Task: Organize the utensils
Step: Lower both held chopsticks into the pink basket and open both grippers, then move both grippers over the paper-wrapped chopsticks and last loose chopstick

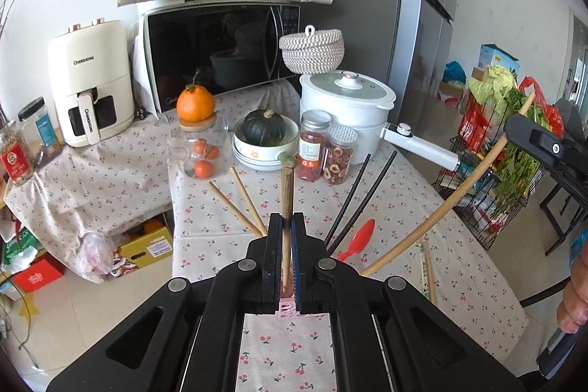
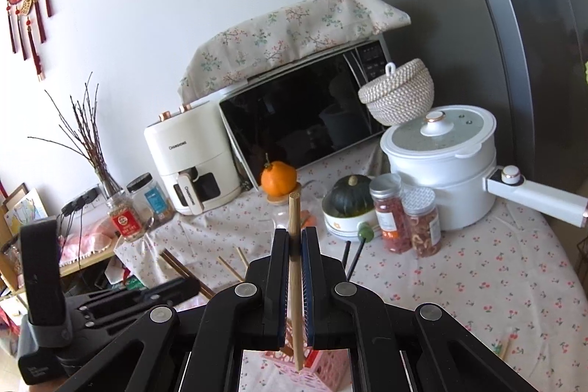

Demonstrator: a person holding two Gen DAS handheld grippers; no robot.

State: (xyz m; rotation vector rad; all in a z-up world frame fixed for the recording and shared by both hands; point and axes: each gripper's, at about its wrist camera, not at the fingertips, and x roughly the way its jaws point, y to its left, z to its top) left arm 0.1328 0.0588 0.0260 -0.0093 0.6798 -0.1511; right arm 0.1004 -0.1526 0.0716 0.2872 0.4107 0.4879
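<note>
1. Left gripper (image 1: 286,226): jaws pressed together on a ribbed brown wooden chopstick (image 1: 287,193). Its blunt square end points up and away from the camera; the lower end runs down between the jaws towards the pink perforated plastic utensil holder (image 1: 290,311) below. Long axis near upright in this view.

2. Right gripper (image 2: 294,241): jaws clamped on a smooth pale bamboo chopstick (image 2: 295,267). Upper end stands clear above the jaws; the lower tip sits in the pink holder (image 2: 323,366) (in the left wrist view the same stick shows as a long curved line (image 1: 444,204), a fisheye effect).

3. Loose on the cherry-print tablecloth (image 1: 459,267): a pair of light wooden chopsticks (image 1: 239,204) left of the left gripper, a pair of black chopsticks (image 1: 360,197) to its right, a red plastic spoon (image 1: 358,239) beside them, and a paper-wrapped pair (image 1: 426,267) farther right, all lying flat and fanning away from the holder.

4. Room: the table's right edge (image 1: 488,259) runs close to a black wire vegetable rack (image 1: 488,179). The back of the table is crowded by a white electric pot (image 1: 345,109), two jars of dried fruit (image 1: 325,149) and a dark green squash in a bowl (image 1: 264,135).
</note>
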